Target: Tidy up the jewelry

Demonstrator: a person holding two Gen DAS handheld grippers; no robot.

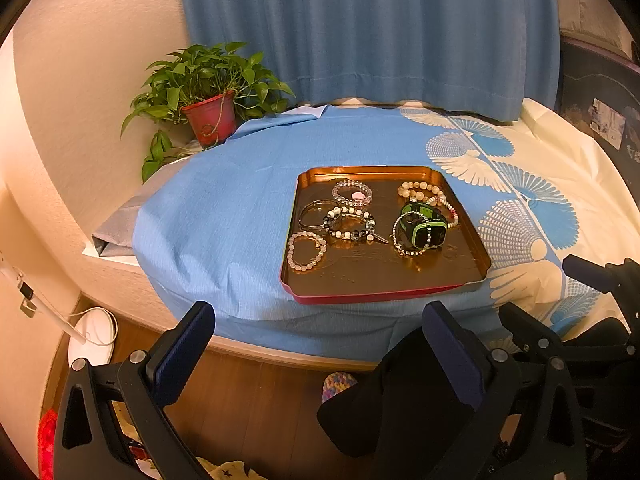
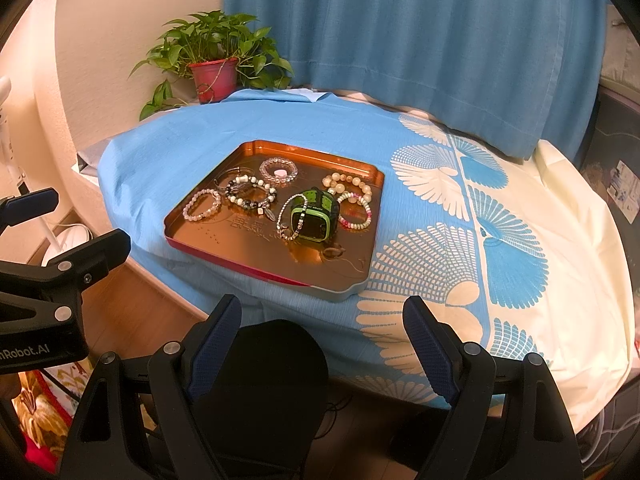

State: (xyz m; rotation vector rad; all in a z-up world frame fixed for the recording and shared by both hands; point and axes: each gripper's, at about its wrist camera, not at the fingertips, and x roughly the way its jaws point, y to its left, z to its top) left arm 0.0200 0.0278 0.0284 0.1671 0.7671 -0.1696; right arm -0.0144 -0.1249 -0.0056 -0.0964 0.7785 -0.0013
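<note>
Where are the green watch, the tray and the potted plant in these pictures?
Watch (image 2: pixel 314 220): right wrist view, on its green-framed face.
Tray (image 2: pixel 240 246): right wrist view, on a bare part of its floor near the front.
Plant (image 1: pixel 210 118): left wrist view, on its red pot.

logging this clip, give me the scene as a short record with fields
surface: blue tablecloth
container: copper tray on the cloth
contents: beaded bracelets, pale pink one at the near left corner; green smartwatch with a bead chain draped across it
left gripper: open, empty, short of the tray
right gripper: open, empty, short of the tray
background: potted plant, blue curtain
</note>
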